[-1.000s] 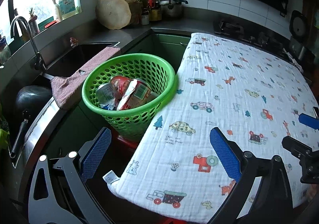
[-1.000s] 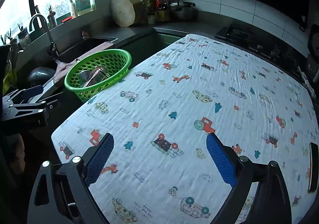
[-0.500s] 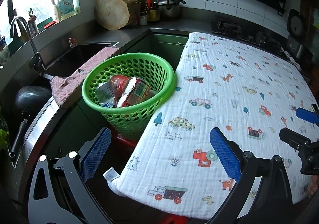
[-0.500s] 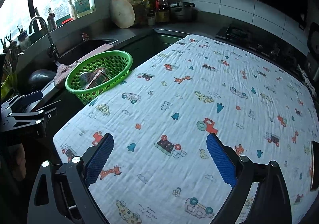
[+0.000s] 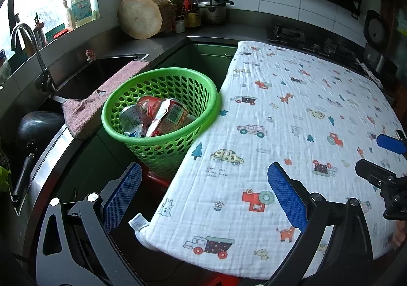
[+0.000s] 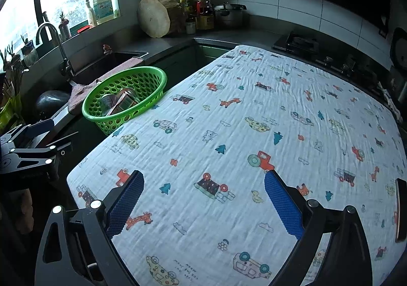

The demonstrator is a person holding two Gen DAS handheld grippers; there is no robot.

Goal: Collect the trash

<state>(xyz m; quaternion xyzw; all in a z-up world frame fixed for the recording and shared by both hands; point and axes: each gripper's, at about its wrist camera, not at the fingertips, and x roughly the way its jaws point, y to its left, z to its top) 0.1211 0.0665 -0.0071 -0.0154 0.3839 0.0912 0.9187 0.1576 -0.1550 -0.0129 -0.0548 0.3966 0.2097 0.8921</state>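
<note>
We see a table under a white cloth [image 6: 254, 133] printed with cars and trees, and a dark counter [image 5: 162, 41] with a sink [image 5: 84, 77] wrapping round behind it. Touching the cloth's left edge stands a green basket [image 5: 165, 148], and the trash [image 5: 157, 118], crumpled wrappers and a can, lies inside it. Our left gripper [image 5: 203, 197] and right gripper [image 6: 203, 204] both gape wide, holding nothing, above the cloth's near edge.
</note>
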